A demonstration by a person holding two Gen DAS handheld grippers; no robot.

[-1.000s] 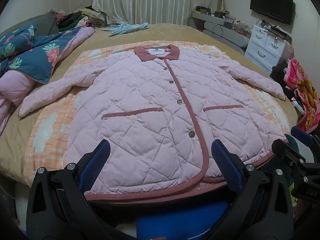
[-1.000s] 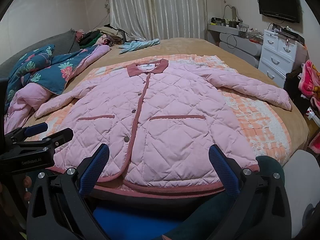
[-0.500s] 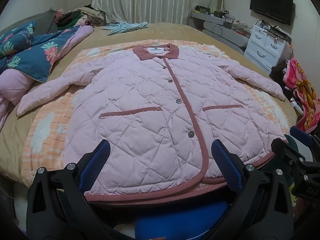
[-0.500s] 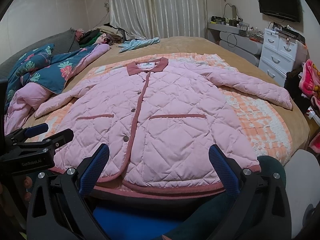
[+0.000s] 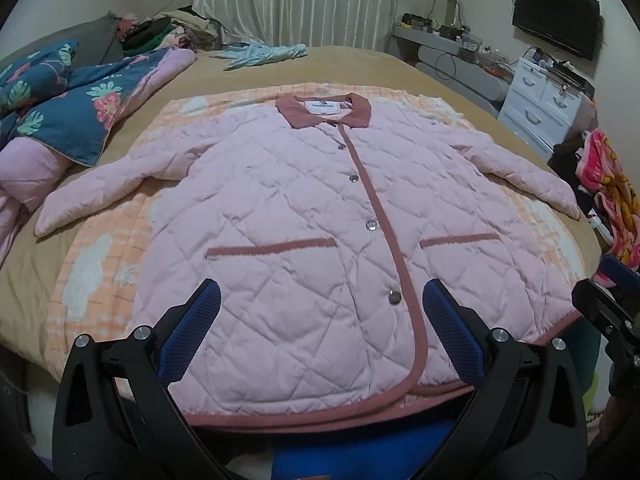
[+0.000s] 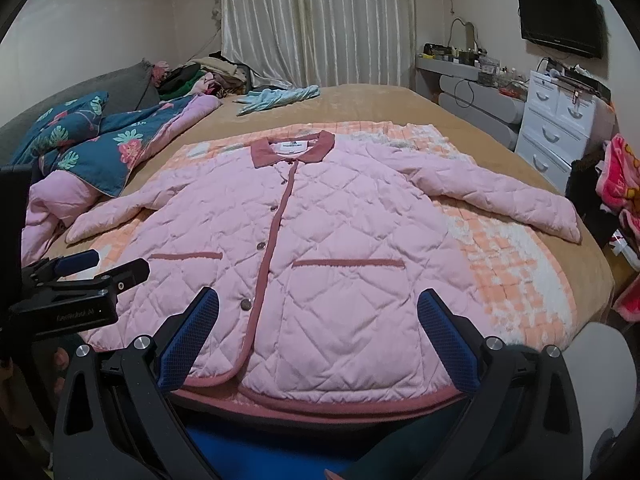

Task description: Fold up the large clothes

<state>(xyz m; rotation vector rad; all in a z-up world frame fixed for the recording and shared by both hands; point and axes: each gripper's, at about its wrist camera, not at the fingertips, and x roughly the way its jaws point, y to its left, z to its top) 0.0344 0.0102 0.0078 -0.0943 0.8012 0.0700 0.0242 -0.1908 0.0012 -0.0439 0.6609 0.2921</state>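
A pink quilted jacket with a dusty-rose collar, trim and snap buttons lies flat and buttoned on an orange-and-white blanket, both sleeves spread out sideways. My left gripper hovers open over the hem near the lowest button, nothing between its blue pads. My right gripper is open above the hem under the right pocket, empty too. In the right wrist view the left gripper's body shows at the left edge.
The tan bed also holds a blue floral quilt at the left, a light-blue garment and a clothes heap near the curtain. A white drawer unit, a wall TV and a bright pink cloth stand at the right.
Both grippers have eased slightly forward over the hem, so the jacket sits a little lower and nearer in view. Nothing was grasped; the jacket has not moved.
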